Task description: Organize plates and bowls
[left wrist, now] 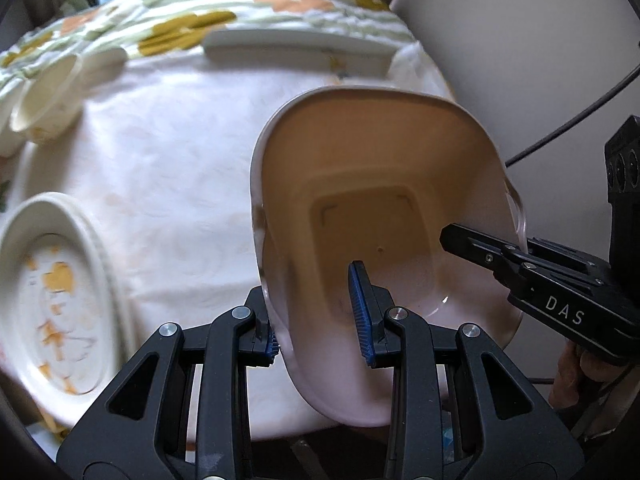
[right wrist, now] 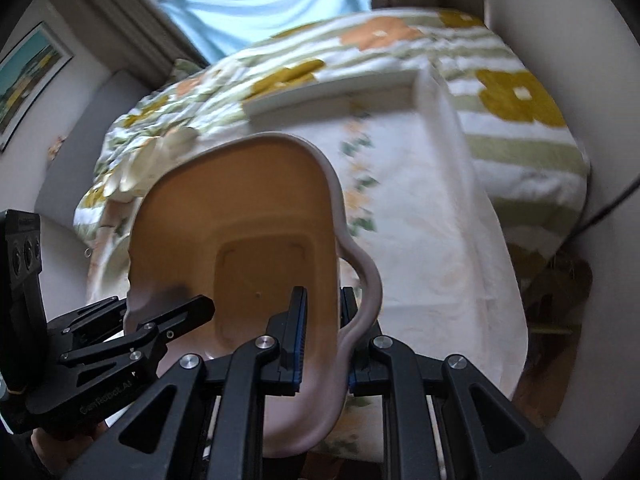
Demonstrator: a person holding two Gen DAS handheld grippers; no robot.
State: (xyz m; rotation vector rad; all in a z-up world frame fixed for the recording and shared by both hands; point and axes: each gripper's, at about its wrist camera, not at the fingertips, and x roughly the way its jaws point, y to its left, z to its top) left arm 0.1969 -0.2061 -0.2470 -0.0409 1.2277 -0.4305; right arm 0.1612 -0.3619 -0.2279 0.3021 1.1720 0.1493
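Note:
A squarish pale pink bowl (left wrist: 400, 184) with handles is held in the air above the table, gripped on both sides. My left gripper (left wrist: 320, 320) is shut on its left wall, one blue pad inside and one outside. My right gripper (right wrist: 322, 340) is shut on its right wall by the handle (right wrist: 370, 280); it also shows in the left wrist view (left wrist: 480, 248). My left gripper also shows in the right wrist view (right wrist: 176, 316). An oval plate (left wrist: 60, 300) with orange flowers lies at the left. A white rectangular dish (left wrist: 296, 44) lies at the far side.
The table has a white floral cloth (left wrist: 168, 184). Small cream bowls (left wrist: 44, 96) stand at the far left. A flowered bedcover (right wrist: 500, 92) lies behind. A black cable (left wrist: 568, 120) hangs at the right by a pale wall.

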